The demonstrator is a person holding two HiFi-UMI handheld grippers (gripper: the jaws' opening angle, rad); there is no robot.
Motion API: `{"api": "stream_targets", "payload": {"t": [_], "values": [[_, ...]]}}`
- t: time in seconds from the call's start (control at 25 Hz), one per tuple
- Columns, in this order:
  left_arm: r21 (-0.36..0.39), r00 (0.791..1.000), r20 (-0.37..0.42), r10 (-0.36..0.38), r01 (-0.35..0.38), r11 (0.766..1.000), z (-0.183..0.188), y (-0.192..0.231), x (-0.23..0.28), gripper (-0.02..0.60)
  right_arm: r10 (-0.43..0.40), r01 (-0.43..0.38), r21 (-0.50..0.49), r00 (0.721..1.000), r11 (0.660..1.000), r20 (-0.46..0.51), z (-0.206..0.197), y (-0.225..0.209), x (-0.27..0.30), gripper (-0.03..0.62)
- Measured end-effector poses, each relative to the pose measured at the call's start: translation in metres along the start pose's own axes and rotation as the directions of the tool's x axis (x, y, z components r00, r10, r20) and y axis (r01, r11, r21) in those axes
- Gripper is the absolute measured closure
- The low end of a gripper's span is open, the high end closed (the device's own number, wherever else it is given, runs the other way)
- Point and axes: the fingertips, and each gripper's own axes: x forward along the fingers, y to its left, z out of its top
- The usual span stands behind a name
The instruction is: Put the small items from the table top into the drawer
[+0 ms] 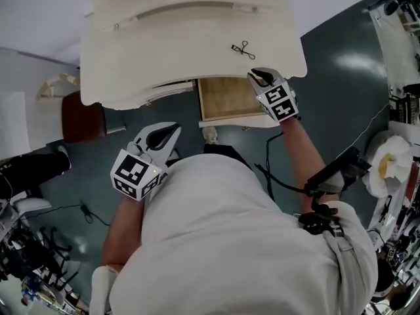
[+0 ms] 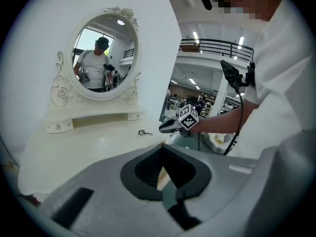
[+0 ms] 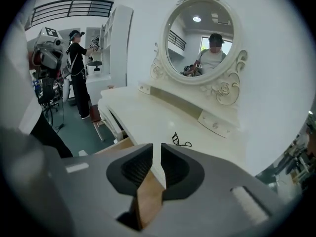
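Grey jaws first: how do they stand?

My left gripper (image 1: 174,131) hangs low by my body, below the table's front edge. Its jaws meet tip to tip with nothing in them. My right gripper (image 1: 259,77) is up at that edge, its jaws only a narrow slit apart and also empty.

What lies beneath the right one?

The pale wooden drawer (image 1: 226,97), standing open. Its wood shows through the slit between my right jaws.

And the thing to put away?

The small black looped metal tool (image 1: 243,49) lies on the cream-white dressing table (image 1: 164,44), just beyond my right gripper and not touched by it — well apart from my left.

Farther back?

An oval mirror in a carved white frame (image 3: 200,33) stands at the table's rear edge — my reflection shows in it.
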Motion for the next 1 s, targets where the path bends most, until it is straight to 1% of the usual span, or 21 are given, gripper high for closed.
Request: {"api": "stream_targets", "payload": {"t": [0.12,0.24,0.48,0.64,0.84,0.96,1.0], "values": [[-0.024,0.998,0.011,0.055,-0.055,0.998,0.008,0.01,0.006,0.581,0.016,-0.016,-0.024,1.0,1.0,-0.006,0.001,-0.022,0.028,0.533],[-0.045,0.995,0.005,0.102,-0.102,0.994,0.01,0.018,0.007,0.581,0.03,-0.031,-0.048,0.999,0.998,-0.016,0.004,-0.038,0.055,0.518],[-0.075,0.986,-0.014,0.168,-0.168,0.983,0.01,0.027,0.002,0.581,0.046,-0.05,-0.084,0.998,0.995,-0.042,0.005,-0.06,0.094,0.503],[-0.087,0.981,-0.021,0.192,-0.193,0.977,0.012,0.033,-0.003,0.581,0.064,-0.069,-0.073,0.995,0.995,-0.075,0.007,-0.063,0.111,0.502],[-0.097,0.978,-0.036,0.205,-0.207,0.973,0.008,0.036,0.0,0.581,0.074,-0.082,-0.081,0.992,0.993,-0.099,-0.003,-0.065,0.131,0.507],[-0.097,0.978,-0.042,0.205,-0.208,0.973,0.007,0.037,0.0,0.581,0.059,-0.068,-0.08,0.992,0.994,-0.113,-0.006,-0.067,0.134,0.556],[-0.095,0.978,-0.042,0.203,-0.206,0.974,0.008,0.036,0.001,0.581,0.054,-0.063,-0.078,0.992,0.995,-0.114,-0.007,-0.068,0.132,0.562]]}}
